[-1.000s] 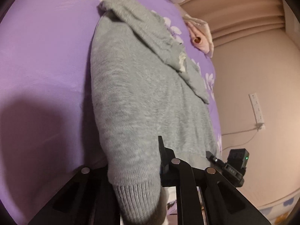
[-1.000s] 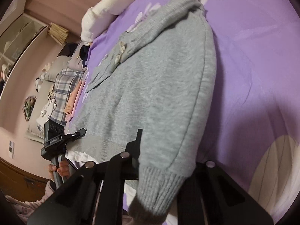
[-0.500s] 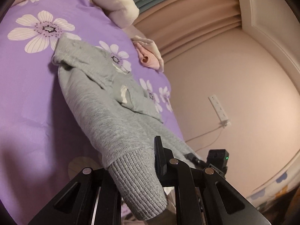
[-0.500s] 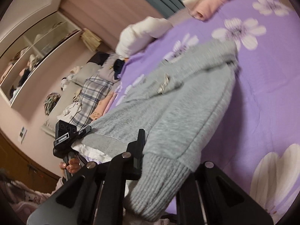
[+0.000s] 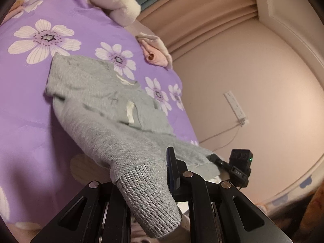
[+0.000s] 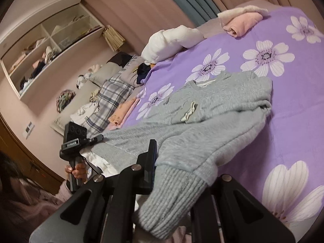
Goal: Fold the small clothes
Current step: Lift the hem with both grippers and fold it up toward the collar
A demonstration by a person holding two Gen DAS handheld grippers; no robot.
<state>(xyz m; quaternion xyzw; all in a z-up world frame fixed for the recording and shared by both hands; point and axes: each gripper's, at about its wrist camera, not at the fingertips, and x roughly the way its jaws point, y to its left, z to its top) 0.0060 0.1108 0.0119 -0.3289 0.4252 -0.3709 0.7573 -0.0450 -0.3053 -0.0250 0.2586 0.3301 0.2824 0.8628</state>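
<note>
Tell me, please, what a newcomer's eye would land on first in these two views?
First comes the grey sweater, spread across the purple flowered bedspread. The left gripper and right gripper each pinch a ribbed cuff. Next, folded pink clothes lie at the bed's far edge.

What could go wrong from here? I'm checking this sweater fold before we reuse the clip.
Each claw grips only a ribbed cuff: left claw, right claw. A cuff could slip out under tension. The gray sweater lies bunched near its collar, so folding now may trap creases. Its hem hangs past the purple bedspread edge and could drag the body off.
</note>
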